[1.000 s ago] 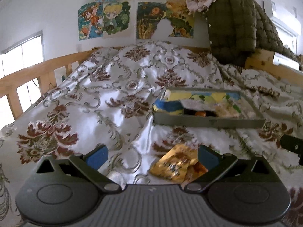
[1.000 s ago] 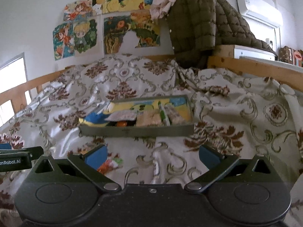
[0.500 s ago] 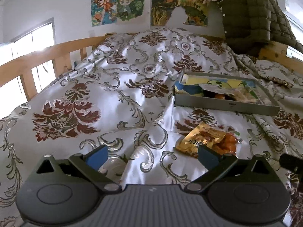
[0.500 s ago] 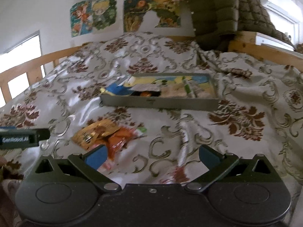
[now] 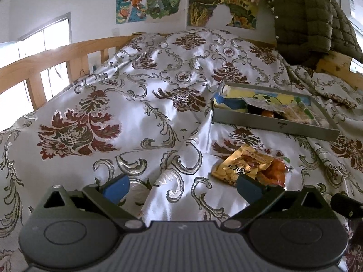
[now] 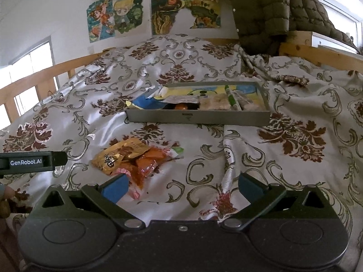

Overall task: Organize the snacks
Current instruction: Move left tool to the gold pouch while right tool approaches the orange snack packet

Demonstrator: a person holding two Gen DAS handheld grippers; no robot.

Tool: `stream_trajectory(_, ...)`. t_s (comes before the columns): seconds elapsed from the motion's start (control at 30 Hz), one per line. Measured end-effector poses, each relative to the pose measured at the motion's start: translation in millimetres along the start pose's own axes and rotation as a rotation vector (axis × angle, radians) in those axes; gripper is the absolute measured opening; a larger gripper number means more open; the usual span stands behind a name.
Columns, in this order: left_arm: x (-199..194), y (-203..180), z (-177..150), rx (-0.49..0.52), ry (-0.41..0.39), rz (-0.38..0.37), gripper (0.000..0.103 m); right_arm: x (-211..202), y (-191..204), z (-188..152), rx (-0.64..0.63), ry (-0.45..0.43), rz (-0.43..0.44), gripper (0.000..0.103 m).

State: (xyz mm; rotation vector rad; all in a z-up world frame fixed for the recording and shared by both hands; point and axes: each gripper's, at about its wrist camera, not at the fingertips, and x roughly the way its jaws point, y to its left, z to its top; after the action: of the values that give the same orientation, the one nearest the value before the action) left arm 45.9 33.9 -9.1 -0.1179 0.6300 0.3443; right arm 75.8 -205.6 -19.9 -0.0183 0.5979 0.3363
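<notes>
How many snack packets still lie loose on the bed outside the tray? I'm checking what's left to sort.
2 clearly: a gold packet and an orange packet partly under it, in front of the tray. A pinkish wrapper edge beneath them may be a third.

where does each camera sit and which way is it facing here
Left wrist: on the left gripper, low over the patterned satin bedspread, facing the headboard wall; its open fingers show, gold snack packet at the right one.
Right wrist: on the right gripper, same heading; open fingers show, the other gripper's bar at left.
Shared: grey rectangular snack tray, gold and orange packets, olive quilted jacket.
</notes>
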Motion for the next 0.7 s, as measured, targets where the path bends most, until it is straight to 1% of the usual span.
stream_trajectory(0.37,4.7,-5.3,1.0,-0.034,0.003,0.001,0.103,-0.4,-1.8,3.5,0.018,-0.021,0.006,0.102)
stream_trajectory(0.5,6.1,-7.0,3.4,-0.015,-0.015,0.009,0.103,1.2,-5.4,4.6,0.039,-0.017,0.006,0.102)
stream_trajectory(0.57,14.0,-10.5,9.4,0.019,-0.013,-0.009,0.103,2.8,-7.2,5.0,0.046,-0.013,0.005,0.102)
stream_trajectory(0.63,24.4,-14.1,16.9,0.083,-0.01,-0.045,0.103,5.3,-8.9,4.7,0.05,-0.004,0.005,0.102)
stream_trajectory(0.7,33.1,-17.5,23.0,0.16,-0.024,-0.073,0.103,9.4,-9.5,4.5,0.048,0.007,0.011,0.102)
